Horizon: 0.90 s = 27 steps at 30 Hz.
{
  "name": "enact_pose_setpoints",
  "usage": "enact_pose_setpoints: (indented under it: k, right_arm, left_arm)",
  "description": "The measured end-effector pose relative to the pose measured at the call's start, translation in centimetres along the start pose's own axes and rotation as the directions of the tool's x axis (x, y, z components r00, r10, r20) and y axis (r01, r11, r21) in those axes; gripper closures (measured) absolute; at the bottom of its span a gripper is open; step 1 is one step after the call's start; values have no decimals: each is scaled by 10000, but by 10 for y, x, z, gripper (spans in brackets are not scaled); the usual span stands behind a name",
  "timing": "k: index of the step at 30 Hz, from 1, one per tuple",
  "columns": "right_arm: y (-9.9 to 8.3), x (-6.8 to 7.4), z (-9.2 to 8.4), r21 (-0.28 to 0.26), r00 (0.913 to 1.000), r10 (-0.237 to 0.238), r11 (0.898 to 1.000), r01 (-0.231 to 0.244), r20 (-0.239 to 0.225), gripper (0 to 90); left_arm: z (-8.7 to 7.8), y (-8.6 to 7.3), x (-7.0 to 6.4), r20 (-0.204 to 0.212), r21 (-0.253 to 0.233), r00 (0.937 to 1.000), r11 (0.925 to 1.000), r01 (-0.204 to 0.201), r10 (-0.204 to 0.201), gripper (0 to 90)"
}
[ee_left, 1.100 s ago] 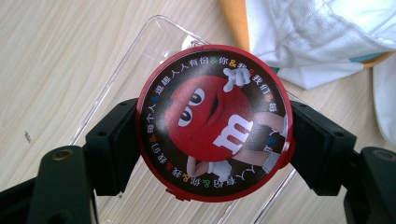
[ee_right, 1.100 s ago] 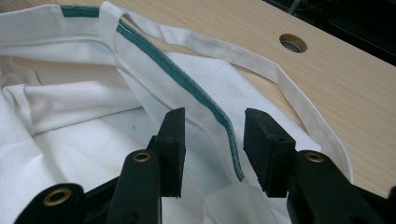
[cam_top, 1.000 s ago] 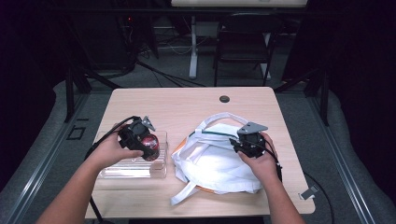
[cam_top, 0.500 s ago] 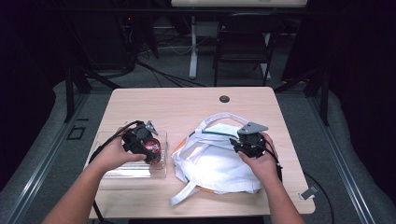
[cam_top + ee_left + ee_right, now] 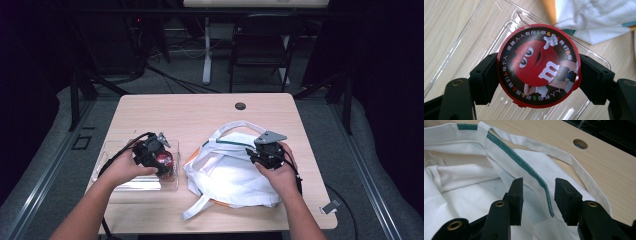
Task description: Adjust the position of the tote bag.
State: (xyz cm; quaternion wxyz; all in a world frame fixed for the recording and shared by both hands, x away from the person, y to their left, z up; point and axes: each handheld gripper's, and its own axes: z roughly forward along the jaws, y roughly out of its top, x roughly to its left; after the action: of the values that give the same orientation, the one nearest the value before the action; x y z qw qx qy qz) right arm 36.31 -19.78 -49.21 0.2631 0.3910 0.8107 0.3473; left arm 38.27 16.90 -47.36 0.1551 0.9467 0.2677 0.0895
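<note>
A round red tin (image 5: 539,65) with a candy-character lid sits between the jaws of my left gripper (image 5: 537,82), which is shut on its sides. It hangs just over a clear plastic tray (image 5: 474,32). From above, the tin (image 5: 165,161) and left gripper (image 5: 152,155) are over the right end of the tray (image 5: 120,182). A white cloth bag (image 5: 225,172) lies crumpled to the right. My right gripper (image 5: 538,195) is open at the bag's mouth, its jaws on either side of the green-trimmed rim (image 5: 534,175). The same gripper (image 5: 261,154) rests at the bag's right side.
A cable hole (image 5: 240,106) pierces the wooden table (image 5: 200,115) near its far edge. Orange fabric (image 5: 549,10) peeks from under the bag beside the tray. A dark chair (image 5: 257,50) and cables stand on the floor beyond the table.
My left hand has sunk slightly toward the tray with the tin still gripped. The right gripper has stayed at the bag's rim.
</note>
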Motion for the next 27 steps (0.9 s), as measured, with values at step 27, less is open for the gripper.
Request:
enact_pose_setpoints:
  k: [27]
  right_arm:
    - [0, 1, 1, 18, 10000, -22, 10000, 22, 5, 590]
  left_arm:
    - [17, -11, -4, 266, 5, 9996, 10000, -19, 19, 251]
